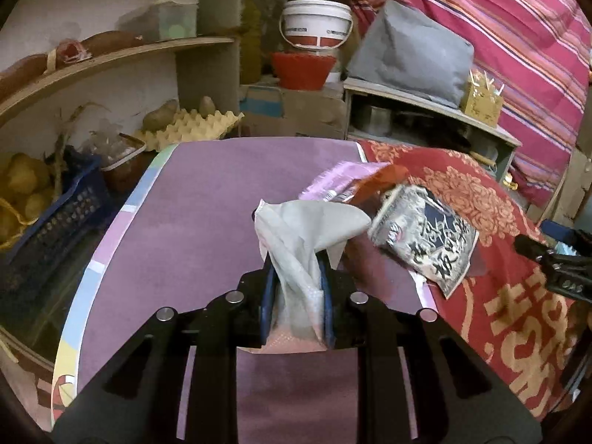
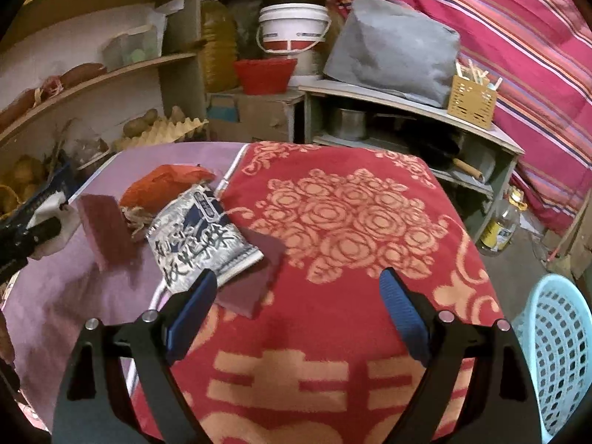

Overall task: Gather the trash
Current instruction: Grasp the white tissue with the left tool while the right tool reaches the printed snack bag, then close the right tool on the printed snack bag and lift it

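Note:
My left gripper (image 1: 298, 264) is shut on a crumpled white tissue (image 1: 307, 225), which it holds just above the purple mat (image 1: 207, 222). To its right a silver and black snack wrapper (image 1: 425, 244) lies across the edge of the red blanket (image 1: 499, 296), with an orange-red wrapper (image 1: 377, 185) and a pink wrapper (image 1: 333, 185) behind it. My right gripper (image 2: 298, 281) hangs open over the red blanket (image 2: 351, 222), with nothing between its fingers. The snack wrapper (image 2: 199, 240) lies just beyond its left fingertip. The orange-red wrapper (image 2: 166, 185) sits farther back.
Two dark red card pieces (image 2: 107, 229) (image 2: 251, 281) lie beside the snack wrapper. A light blue perforated basket (image 2: 555, 351) stands low at the right. Shelves with potatoes and egg trays (image 1: 185, 129) run along the left. A white bucket (image 1: 318, 26) and a low shelf stand behind.

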`<state>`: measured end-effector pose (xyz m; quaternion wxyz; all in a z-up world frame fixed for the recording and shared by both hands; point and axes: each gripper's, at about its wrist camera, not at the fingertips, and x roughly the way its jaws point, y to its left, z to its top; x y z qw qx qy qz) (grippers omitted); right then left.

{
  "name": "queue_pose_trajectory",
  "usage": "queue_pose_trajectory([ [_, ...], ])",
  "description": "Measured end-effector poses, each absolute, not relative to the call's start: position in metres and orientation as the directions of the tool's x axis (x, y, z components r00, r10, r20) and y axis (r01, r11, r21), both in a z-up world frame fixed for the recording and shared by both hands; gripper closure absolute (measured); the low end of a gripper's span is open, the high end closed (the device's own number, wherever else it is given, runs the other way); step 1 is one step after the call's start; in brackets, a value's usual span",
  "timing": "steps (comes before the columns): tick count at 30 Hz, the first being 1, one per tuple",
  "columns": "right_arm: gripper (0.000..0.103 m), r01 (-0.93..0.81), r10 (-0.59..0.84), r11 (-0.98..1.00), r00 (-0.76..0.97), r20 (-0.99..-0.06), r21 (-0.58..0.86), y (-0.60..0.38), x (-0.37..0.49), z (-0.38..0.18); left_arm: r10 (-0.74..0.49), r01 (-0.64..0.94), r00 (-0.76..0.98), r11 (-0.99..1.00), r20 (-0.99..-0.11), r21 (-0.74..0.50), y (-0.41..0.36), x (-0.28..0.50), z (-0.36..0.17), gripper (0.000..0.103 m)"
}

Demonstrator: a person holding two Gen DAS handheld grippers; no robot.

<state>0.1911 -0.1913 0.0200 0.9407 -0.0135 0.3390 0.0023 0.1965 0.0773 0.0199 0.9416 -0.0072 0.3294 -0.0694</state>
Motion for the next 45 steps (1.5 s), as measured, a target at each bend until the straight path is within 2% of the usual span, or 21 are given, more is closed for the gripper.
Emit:
queue_pose_trajectory([
  [11, 0.015, -0.143, 0.079, 0.989, 0.708, -0.702, -0.032, -0.144, 0.248, -0.004, -0.067, 0.046, 0.78, 0.998, -0.622, -0.05, 0.098, 0.213, 0.018, 0.083],
  [18, 0.019, -0.149, 0.124, 0.988, 0.662, -0.74, 0.033, -0.144, 0.261, -0.023, -0.068, 0.029, 0.769, 0.997, -0.635, -0.072, 0.1, 0.219, 0.014, 0.083],
  [20, 0.033, -0.163, 0.131, 0.986, 0.66, -0.74, 0.029, -0.142, 0.26, -0.024, -0.069, 0.042, 0.771, 0.997, -0.633, -0.059, 0.093, 0.217, 0.015, 0.083],
  [21, 0.035, -0.161, 0.117, 0.987, 0.667, -0.735, 0.011, -0.141, 0.258, -0.023, -0.072, 0.048, 0.773, 0.997, -0.631, -0.055, 0.09, 0.216, 0.016, 0.083],
  [23, 0.056, -0.156, 0.091, 0.988, 0.676, -0.731, -0.021, -0.141, 0.255, -0.021, -0.073, 0.051, 0.774, 0.997, -0.629, -0.053, 0.088, 0.215, 0.017, 0.083],
  [27, 0.068, -0.139, 0.091, 0.99, 0.691, -0.717, -0.008, -0.156, 0.249, -0.014, -0.071, 0.043, 0.776, 0.997, -0.627, -0.061, 0.085, 0.213, 0.019, 0.083],
  [29, 0.093, -0.116, 0.059, 0.993, 0.71, -0.702, -0.035, -0.162, 0.243, -0.008, -0.068, 0.036, 0.78, 0.997, -0.622, -0.064, 0.083, 0.212, 0.022, 0.083],
  [30, 0.098, -0.108, 0.049, 0.993, 0.716, -0.697, -0.042, -0.166, 0.241, -0.005, -0.068, 0.034, 0.783, 0.997, -0.619, -0.067, 0.081, 0.212, 0.024, 0.083],
  [36, 0.1, -0.057, 0.017, 0.998, 0.755, -0.655, -0.039, -0.2, 0.219, 0.017, -0.089, 0.058, 0.798, 0.996, -0.596, -0.072, 0.062, 0.206, 0.033, 0.083],
  [42, 0.098, -0.057, 0.07, 0.997, 0.737, -0.673, 0.041, -0.22, 0.214, 0.014, -0.108, 0.085, 0.803, 0.994, -0.586, -0.067, 0.045, 0.198, 0.037, 0.083],
  [43, 0.095, -0.06, 0.079, 0.997, 0.734, -0.674, 0.052, -0.219, 0.215, 0.013, -0.106, 0.087, 0.802, 0.994, -0.588, -0.062, 0.045, 0.197, 0.036, 0.083],
  [45, 0.06, -0.065, 0.095, 0.995, 0.728, -0.679, 0.07, -0.213, 0.218, 0.008, -0.094, 0.084, 0.8, 0.995, -0.592, -0.044, 0.047, 0.195, 0.034, 0.083],
])
